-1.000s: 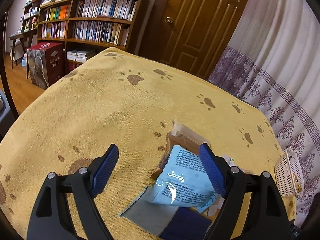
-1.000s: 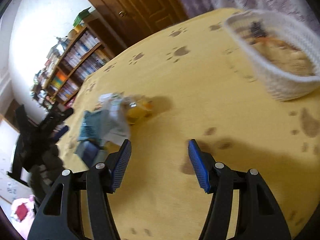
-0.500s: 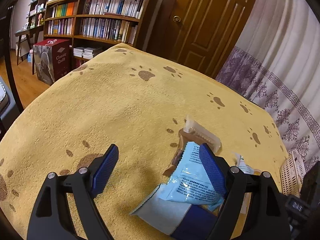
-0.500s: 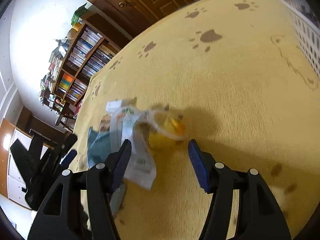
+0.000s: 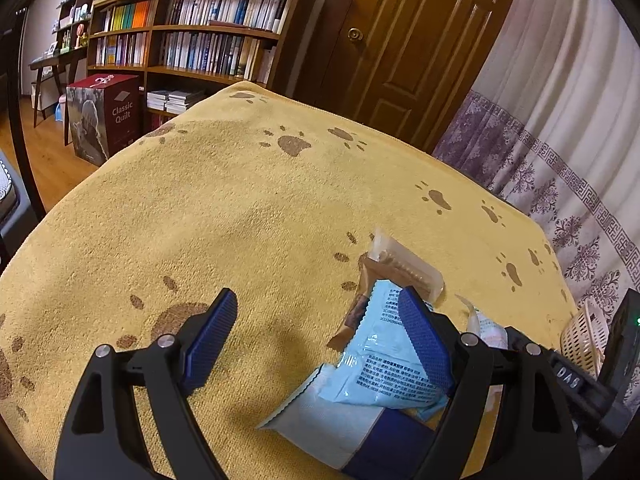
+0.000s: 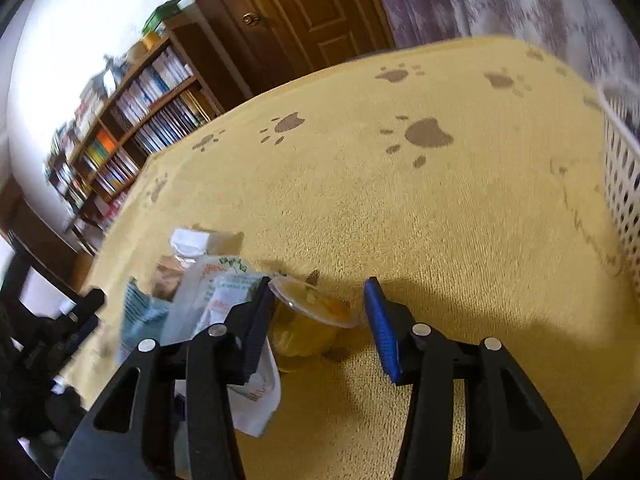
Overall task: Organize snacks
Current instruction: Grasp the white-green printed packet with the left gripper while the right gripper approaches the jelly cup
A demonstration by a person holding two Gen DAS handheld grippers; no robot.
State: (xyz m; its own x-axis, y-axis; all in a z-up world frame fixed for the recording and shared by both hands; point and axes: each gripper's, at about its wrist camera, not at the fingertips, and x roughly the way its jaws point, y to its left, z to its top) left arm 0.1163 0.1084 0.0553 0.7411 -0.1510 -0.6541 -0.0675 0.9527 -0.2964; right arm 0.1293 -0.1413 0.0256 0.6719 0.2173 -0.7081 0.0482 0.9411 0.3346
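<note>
A pile of snacks lies on the yellow paw-print blanket (image 5: pixel 248 216). In the left wrist view a light blue packet (image 5: pixel 384 364) lies on a grey and navy packet (image 5: pixel 352 436), with a clear wafer pack (image 5: pixel 404 268) behind. My left gripper (image 5: pixel 316 344) is open, its right finger over the blue packet. In the right wrist view my right gripper (image 6: pixel 320 320) is open around a clear jelly cup (image 6: pixel 308 320) with yellow contents; the cup sits between the fingers. A white printed packet (image 6: pixel 224 304) lies left of the cup.
A white lattice basket (image 6: pixel 624 184) stands at the right edge of the blanket; it also shows in the left wrist view (image 5: pixel 580 340). Bookshelves (image 5: pixel 192 40), a red box (image 5: pixel 108 116) and a wooden door (image 5: pixel 404 44) stand beyond the blanket.
My right gripper has swung away from the basket and dropped to the pile, so the jelly cup now sits between its fingers. My left gripper has shifted slightly over the blue packet.
</note>
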